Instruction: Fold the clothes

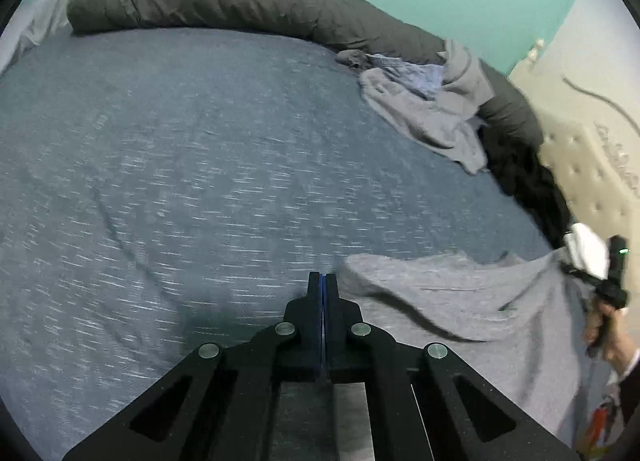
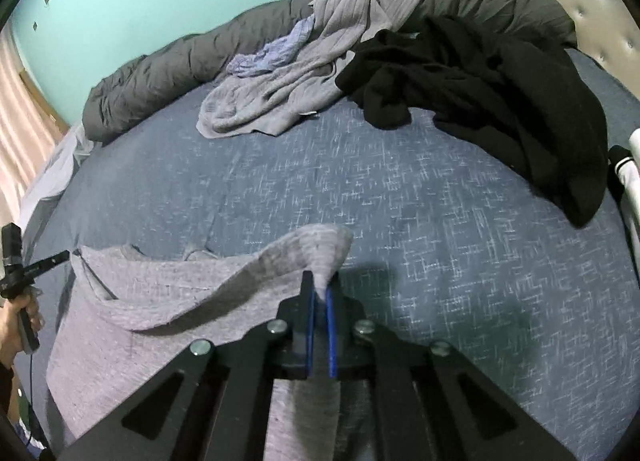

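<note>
Grey shirt [image 2: 168, 289] edge pinched by right hand-held gripper [image 2: 320, 285], blue bedsheet [image 2: 400, 189] beyond

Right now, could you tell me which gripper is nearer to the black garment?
Right. The right gripper faces the black garment across bare sheet; the left gripper sits farther off, beyond the grey shirt.

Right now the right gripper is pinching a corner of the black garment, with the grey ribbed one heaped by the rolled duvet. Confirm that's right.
Not quite. The right gripper is shut on a corner of the light grey shirt, not the black garment, which lies untouched further back on the bed. The right wrist view shows this. The grey ribbed garment is indeed heaped by the rolled duvet.
</note>
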Action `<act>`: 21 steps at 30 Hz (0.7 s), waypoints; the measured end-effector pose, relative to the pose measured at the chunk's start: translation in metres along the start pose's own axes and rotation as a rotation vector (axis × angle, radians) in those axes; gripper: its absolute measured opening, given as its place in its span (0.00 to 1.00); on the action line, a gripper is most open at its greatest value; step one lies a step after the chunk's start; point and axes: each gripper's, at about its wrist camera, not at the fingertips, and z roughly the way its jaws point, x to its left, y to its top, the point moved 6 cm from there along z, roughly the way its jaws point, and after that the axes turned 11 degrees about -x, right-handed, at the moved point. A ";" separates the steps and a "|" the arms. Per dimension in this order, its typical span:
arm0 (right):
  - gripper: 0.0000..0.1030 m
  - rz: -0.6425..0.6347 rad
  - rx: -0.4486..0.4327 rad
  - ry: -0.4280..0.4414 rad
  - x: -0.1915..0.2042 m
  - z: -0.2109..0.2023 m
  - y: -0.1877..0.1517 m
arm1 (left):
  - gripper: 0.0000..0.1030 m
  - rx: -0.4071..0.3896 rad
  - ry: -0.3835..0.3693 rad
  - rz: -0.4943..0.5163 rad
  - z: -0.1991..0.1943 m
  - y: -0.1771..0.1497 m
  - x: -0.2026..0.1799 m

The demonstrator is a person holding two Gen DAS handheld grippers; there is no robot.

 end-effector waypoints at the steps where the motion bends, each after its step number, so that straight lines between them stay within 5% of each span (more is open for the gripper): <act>1: 0.04 -0.002 0.013 -0.005 0.001 0.003 0.000 | 0.00 0.014 0.002 -0.007 0.003 -0.002 0.000; 6: 0.05 0.019 0.049 -0.002 -0.001 0.014 -0.014 | 0.07 0.076 0.003 0.038 0.020 -0.017 -0.007; 8: 0.05 0.046 0.056 0.007 -0.005 0.016 -0.018 | 0.34 0.076 0.006 0.042 0.026 -0.019 -0.007; 11: 0.05 0.059 0.061 0.019 -0.006 0.020 -0.019 | 0.44 0.060 0.004 0.016 0.035 -0.017 -0.005; 16: 0.08 0.077 0.066 0.030 -0.007 0.025 -0.021 | 0.42 0.053 -0.006 0.027 0.047 -0.015 -0.009; 19: 0.10 0.088 0.066 0.027 -0.009 0.029 -0.020 | 0.08 0.052 -0.033 0.035 0.049 -0.014 -0.015; 21: 0.10 0.094 0.062 0.028 -0.010 0.030 -0.020 | 0.06 0.043 -0.030 0.057 0.047 -0.012 -0.018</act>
